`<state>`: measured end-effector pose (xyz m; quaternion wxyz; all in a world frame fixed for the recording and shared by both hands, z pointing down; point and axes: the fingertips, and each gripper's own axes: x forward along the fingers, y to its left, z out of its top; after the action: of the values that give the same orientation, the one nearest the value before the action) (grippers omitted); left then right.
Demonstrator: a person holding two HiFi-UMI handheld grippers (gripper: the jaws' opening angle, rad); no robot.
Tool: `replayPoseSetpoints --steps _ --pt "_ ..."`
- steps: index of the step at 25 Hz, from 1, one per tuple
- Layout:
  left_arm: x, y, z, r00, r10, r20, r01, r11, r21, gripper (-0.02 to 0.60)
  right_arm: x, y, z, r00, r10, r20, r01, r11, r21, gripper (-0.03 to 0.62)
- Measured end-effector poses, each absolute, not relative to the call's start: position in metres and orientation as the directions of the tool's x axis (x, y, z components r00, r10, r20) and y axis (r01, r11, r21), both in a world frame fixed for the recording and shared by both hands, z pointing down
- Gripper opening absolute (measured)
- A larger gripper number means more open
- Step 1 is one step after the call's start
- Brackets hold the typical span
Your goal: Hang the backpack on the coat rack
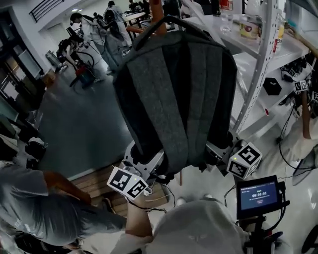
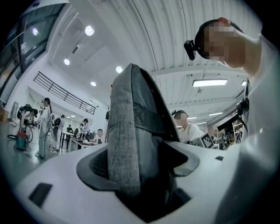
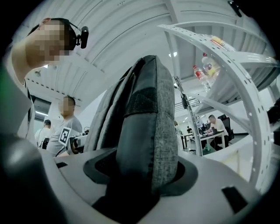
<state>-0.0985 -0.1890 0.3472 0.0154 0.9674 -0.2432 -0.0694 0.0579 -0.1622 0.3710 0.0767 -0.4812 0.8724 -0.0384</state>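
The grey backpack (image 1: 174, 99) fills the middle of the head view. Its long axis runs from bottom centre up toward the top edge, leaning slightly left. Its carry loop (image 1: 167, 19) points to the top of the frame, right by a brown post (image 1: 157, 14) (whether loop and post touch cannot be told). The left gripper (image 1: 149, 166) clamps the pack's lower left corner and the right gripper (image 1: 221, 151) its lower right. In each gripper view the jaws stand wide, pressed on thick padded fabric that fills the gap between them.
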Motion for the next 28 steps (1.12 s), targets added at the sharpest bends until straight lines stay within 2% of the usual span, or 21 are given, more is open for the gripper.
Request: replayPoseSetpoints --steps 10,16,28 --pt "-0.071 -0.237 0.276 0.843 -0.504 -0.189 -0.505 -0.862 0.045 0.333 0.087 -0.218 0.292 -0.576 -0.809 -0.115 -0.808 0.585 -0.071 0.282" --pt "-0.071 -0.246 0.262 0.847 -0.512 -0.145 -0.507 -0.859 0.073 0.333 0.086 -0.226 0.281 -0.591 -0.802 -0.089 -0.793 0.598 -0.115 0.282" --pt "-0.064 -0.282 0.291 0.839 -0.542 -0.036 -0.526 -0.828 0.196 0.333 0.092 -0.266 0.315 -0.625 -0.78 0.032 -0.766 0.605 -0.218 0.282"
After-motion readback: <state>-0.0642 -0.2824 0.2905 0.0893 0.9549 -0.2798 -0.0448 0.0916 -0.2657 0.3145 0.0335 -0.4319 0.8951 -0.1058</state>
